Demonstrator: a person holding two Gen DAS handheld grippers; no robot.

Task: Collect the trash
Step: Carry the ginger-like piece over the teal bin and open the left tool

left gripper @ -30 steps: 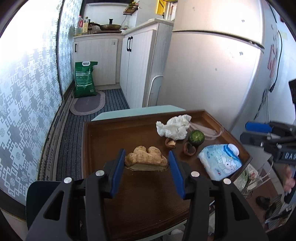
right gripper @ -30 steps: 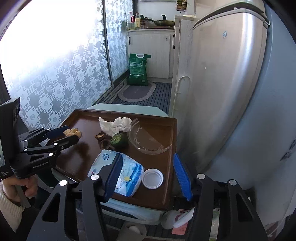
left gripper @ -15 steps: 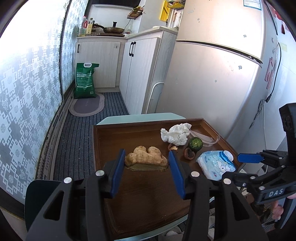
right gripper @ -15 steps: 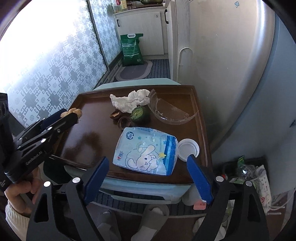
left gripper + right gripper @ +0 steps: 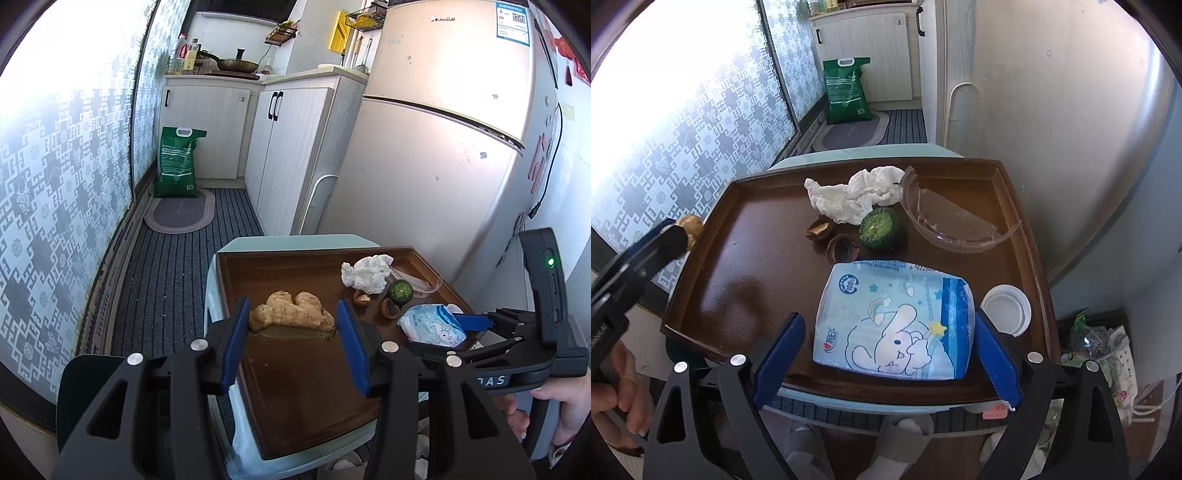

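Tilted steeply down over the tray (image 5: 1027, 229), right gripper (image 5: 886, 354) just spread wide, straddling the tissue pack (image 5: 894, 317); left gripper (image 5: 291, 332) clamped on ginger root (image 5: 291, 315), held aloft.

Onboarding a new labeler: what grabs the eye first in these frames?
The ginger root clamped in the left gripper, held above the wooden tray. Next, the blue tissue pack at the tray's near edge, framed by the open right gripper, whose jaws have just been opening and do not press on it. Behind it lie a crumpled white tissue, a green fruit half and a broken clear plastic bowl.
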